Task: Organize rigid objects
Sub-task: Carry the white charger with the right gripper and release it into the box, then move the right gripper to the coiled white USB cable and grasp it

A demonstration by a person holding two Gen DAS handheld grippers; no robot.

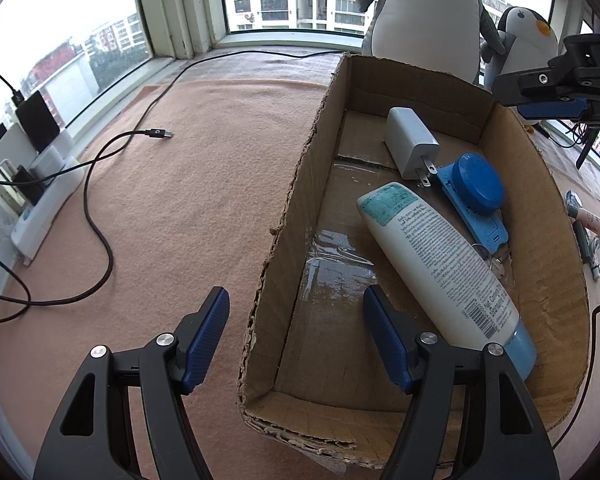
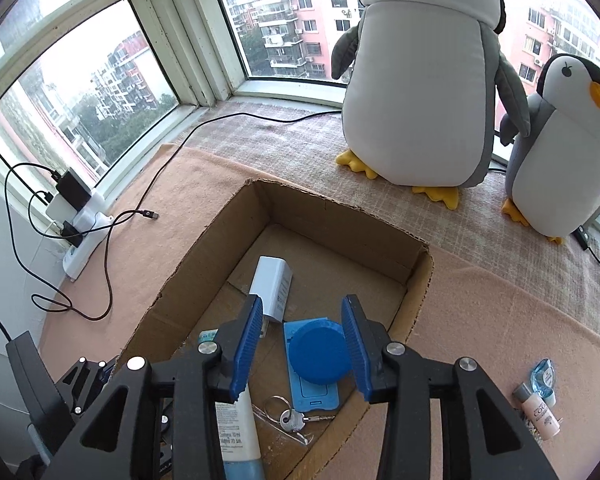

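The white lotion bottle [image 1: 440, 264] with small, illegible print lies in the brown cardboard box [image 1: 284, 240], beside the released left gripper [image 1: 296, 340]. The right gripper [image 2: 300, 348] hangs released over the round blue lid [image 2: 320, 354].

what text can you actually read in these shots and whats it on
"Net Content": on the lotion bottle, beside its barcode; the end is cut off.
"70 ml": the same bottle, in the right wrist view.
"COC": on the small tube lying outside the cardboard box; the rest is hidden.
Too small to read: the bottle's fine print, the barcode digits, the side print on the white charger.
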